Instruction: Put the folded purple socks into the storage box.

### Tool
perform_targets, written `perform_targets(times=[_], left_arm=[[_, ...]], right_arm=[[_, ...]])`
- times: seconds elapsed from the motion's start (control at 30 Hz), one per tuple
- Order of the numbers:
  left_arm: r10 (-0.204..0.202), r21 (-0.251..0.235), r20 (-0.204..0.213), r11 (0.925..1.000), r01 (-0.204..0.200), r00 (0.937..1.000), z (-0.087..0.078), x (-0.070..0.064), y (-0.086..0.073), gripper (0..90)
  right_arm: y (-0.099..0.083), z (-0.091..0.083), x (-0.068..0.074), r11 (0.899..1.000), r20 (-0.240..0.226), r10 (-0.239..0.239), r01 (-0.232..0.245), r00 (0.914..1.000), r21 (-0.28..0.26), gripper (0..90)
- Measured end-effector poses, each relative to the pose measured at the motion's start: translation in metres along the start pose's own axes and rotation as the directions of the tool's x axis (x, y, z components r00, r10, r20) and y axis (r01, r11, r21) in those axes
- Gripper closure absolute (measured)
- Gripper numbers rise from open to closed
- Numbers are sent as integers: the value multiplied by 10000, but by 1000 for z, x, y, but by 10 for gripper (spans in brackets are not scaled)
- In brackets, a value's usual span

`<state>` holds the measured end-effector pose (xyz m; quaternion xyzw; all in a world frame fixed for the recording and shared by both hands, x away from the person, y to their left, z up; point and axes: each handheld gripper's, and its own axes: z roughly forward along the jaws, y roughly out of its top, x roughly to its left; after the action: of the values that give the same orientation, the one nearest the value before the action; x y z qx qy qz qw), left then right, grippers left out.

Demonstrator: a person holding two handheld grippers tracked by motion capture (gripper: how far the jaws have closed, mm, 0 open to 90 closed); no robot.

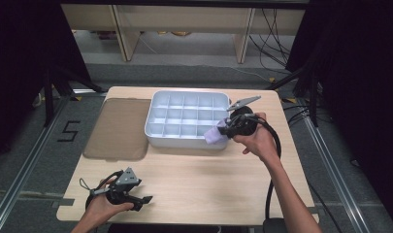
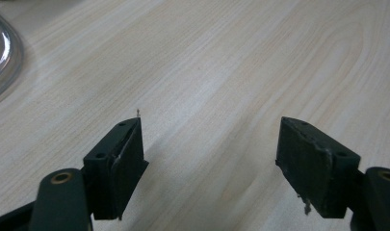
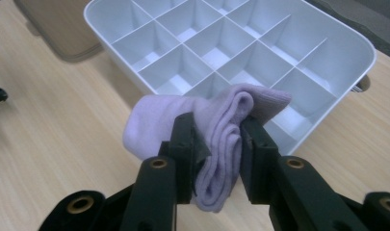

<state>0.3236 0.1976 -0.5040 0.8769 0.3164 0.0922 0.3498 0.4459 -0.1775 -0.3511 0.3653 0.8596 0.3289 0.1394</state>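
left hand-held gripper (image 1: 144, 199) lower left of frame, jaws spread over bare wooden surface (image 1: 208, 179) | right hand-held gripper (image 3: 216, 139) centre right, pinching a folded lilac sock (image 3: 207, 125) at the near right corner of the white divided organizer box (image 1: 184, 119) | tinted lid (image 1: 119, 127) flat beside the box, left

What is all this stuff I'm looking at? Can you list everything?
Table: one, pale wood, centre.
Divided box: one, white, empty compartments, far middle of the table.
Lid: one, smoky translucent brown, flat, left of the box.
Folded cloth: one, lilac, held over the box's near right corner.
Floor marking "5": one, black, left of the table.
Left tongs: black, open, low over the near left of the table.
Right tongs: black, clamped on the cloth.
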Motion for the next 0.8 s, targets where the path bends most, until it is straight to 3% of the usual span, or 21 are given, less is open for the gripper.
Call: perform_targets(times=[0.23, 0.27, 0.3, 0.43, 0.47, 0.53, 0.57, 0.6, 0.8], left_arm=[[-66, 23, -44, 10000, 66, 10000, 1, -1, 0, 248], [-168, 11, -14, 9999, 168, 9999, 2, -1, -1, 248], [31, 63, 59, 10000, -32, 10000, 1, -1, 0, 248], [-17, 31, 63, 10000, 17, 10000, 2, -2, 0, 248], [36, 48, 88, 10000, -36, 10000, 2, -2, 0, 249], [14, 113, 155, 9999, -16, 9999, 2, -2, 0, 253], [-191, 90, 145, 9998, 189, 9997, 3, -3, -1, 256], [33, 118, 115, 9999, -35, 9999, 3, -3, 0, 256], [-121, 36, 165, 9999, 121, 9998, 2, -3, 0, 256]], right_arm=[[12, 7, -16, 9999, 358, 78, -83, 9993, 145, 712], [14, 9, -17, 9993, 415, 320, -327, 9986, 167, 712], [15, 11, -20, 9997, 454, 160, -169, 9988, 199, 712], [20, 21, -29, 9983, 719, 322, -355, 9969, 459, 712], [20, 25, -33, 9990, 817, 186, -219, 9965, 395, 712], [22, 29, -35, 9968, 910, 355, -417, 9952, 682, 712], [22, 32, -37, 9959, 925, 403, -475, 9949, 775, 712], [22, 36, -39, 9961, 1096, 340, -426, 9934, 771, 712], [22, 49, -47, 9896, 1156, 431, -584, 9924, 1316, 711]])
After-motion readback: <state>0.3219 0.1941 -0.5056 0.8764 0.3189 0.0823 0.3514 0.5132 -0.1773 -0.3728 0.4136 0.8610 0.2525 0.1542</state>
